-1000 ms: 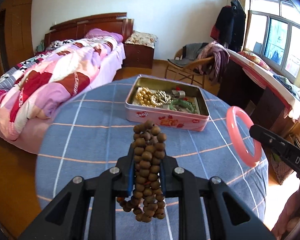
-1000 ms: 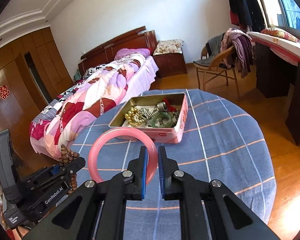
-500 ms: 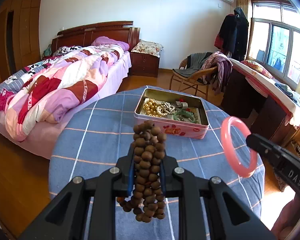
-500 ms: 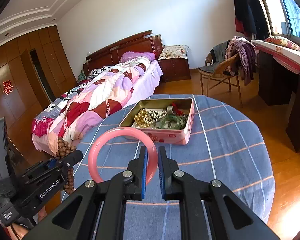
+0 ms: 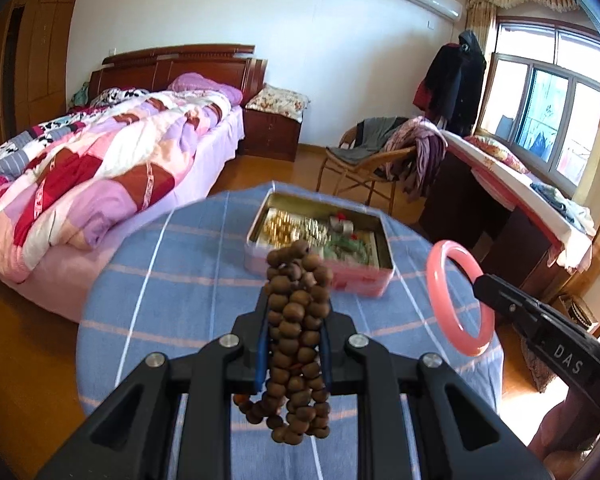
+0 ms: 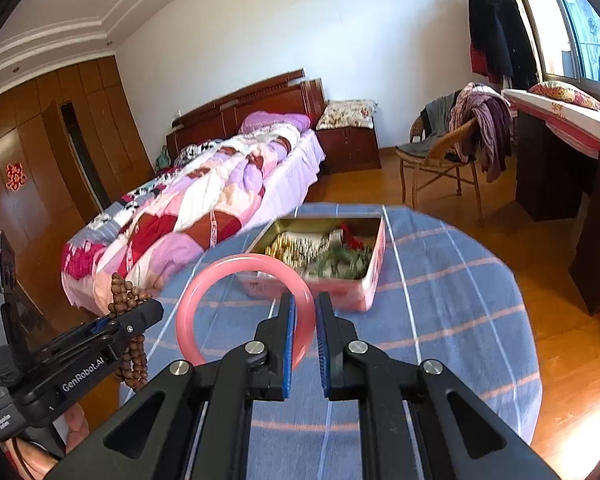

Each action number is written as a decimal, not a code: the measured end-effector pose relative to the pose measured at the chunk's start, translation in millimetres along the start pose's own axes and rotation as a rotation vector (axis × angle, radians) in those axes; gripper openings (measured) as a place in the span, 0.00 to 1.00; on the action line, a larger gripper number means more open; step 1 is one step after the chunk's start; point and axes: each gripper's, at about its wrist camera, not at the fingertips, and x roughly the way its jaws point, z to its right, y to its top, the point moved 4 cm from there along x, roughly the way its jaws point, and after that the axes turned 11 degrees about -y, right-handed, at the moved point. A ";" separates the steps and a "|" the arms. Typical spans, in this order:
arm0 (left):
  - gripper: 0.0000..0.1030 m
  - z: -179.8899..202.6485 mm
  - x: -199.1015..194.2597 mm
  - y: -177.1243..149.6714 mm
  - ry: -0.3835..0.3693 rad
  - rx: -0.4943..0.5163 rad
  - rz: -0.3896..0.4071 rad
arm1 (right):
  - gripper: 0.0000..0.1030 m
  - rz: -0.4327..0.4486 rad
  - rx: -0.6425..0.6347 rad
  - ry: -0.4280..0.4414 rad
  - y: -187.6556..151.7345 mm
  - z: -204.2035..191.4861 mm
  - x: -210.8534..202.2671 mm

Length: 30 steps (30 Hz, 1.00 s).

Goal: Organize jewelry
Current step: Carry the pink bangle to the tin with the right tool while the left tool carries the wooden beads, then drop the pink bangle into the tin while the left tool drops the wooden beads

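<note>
My left gripper (image 5: 294,300) is shut on a bunch of brown wooden bead strands (image 5: 298,336), held in the air over the near side of the round table. My right gripper (image 6: 304,308) is shut on the rim of a pink bangle (image 6: 204,292), also held above the table; it shows in the left wrist view (image 5: 452,300) too. An open pink tin (image 5: 324,268) with gold chains, pearls and green pieces sits on the table beyond both grippers, seen in the right wrist view (image 6: 364,292) as well. The left gripper (image 6: 140,312) and its beads (image 6: 126,300) appear at lower left there.
The round table has a blue checked cloth (image 5: 180,280). A bed with a patchwork quilt (image 5: 100,172) stands to the left. A wicker chair draped in clothes (image 5: 380,156) and a dark desk (image 5: 500,208) stand behind the table on the right.
Both grippers have pulled back and risen from the table with their loads still held. The tin now looks smaller and farther away.
</note>
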 end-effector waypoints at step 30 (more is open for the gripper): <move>0.20 1.6 181.8 54.0 0.059 0.035 -0.144 | 0.10 -0.109 0.077 -0.198 67.3 44.3 207.1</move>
